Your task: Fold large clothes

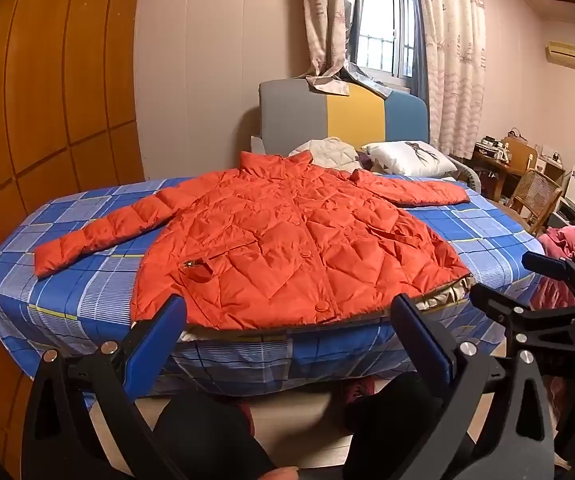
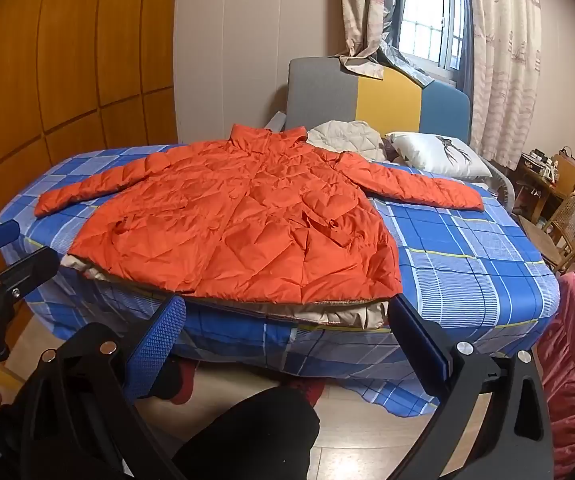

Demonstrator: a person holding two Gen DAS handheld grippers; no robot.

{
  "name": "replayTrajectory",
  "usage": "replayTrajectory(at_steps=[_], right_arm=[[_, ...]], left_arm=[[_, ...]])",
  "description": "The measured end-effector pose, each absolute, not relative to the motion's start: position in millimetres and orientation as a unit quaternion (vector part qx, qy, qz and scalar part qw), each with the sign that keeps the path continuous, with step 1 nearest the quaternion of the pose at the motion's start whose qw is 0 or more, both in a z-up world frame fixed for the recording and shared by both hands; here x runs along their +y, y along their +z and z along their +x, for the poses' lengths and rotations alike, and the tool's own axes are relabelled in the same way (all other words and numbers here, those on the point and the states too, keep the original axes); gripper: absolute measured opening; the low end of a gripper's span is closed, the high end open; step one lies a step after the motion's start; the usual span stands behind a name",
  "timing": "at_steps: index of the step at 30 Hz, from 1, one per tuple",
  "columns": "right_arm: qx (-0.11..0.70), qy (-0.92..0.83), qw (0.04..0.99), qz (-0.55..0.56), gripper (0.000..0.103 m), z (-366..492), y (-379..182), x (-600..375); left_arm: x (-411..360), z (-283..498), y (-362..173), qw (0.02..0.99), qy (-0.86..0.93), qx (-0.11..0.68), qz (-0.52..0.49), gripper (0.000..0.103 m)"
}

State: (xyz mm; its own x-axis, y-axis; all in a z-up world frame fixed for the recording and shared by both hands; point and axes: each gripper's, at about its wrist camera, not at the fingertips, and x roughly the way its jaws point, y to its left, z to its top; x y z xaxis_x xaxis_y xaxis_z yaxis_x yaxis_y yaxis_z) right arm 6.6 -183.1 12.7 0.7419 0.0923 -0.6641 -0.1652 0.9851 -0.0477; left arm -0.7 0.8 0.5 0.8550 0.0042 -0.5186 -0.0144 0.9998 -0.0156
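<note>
The orange quilted jacket (image 1: 287, 236) is lying spread flat, front up, on the bed (image 1: 499, 240), both sleeves stretched outward, its hem at the bed's near edge. The left tongs (image 1: 291, 332) are hanging wide apart, pinching nothing, just short of the hem, which is sitting beyond and between the tips. The right tongs (image 2: 287, 328) are likewise gaping empty before the hem.

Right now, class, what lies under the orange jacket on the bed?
The orange jacket lies on the blue checked sheet. Its beige lining peeks out at the hem. Anything else beneath it is covered.
</note>
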Motion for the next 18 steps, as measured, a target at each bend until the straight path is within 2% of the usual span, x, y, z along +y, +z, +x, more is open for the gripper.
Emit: replayTrajectory(at_steps=[18], right_arm=[[0.348, 0.071, 0.933, -0.061, 0.100, 3.6, 16.3, -177.0]], left_arm=[[2.5, -1.9, -3.2, 0.961, 0.005, 0.275, -0.015, 0.101]])
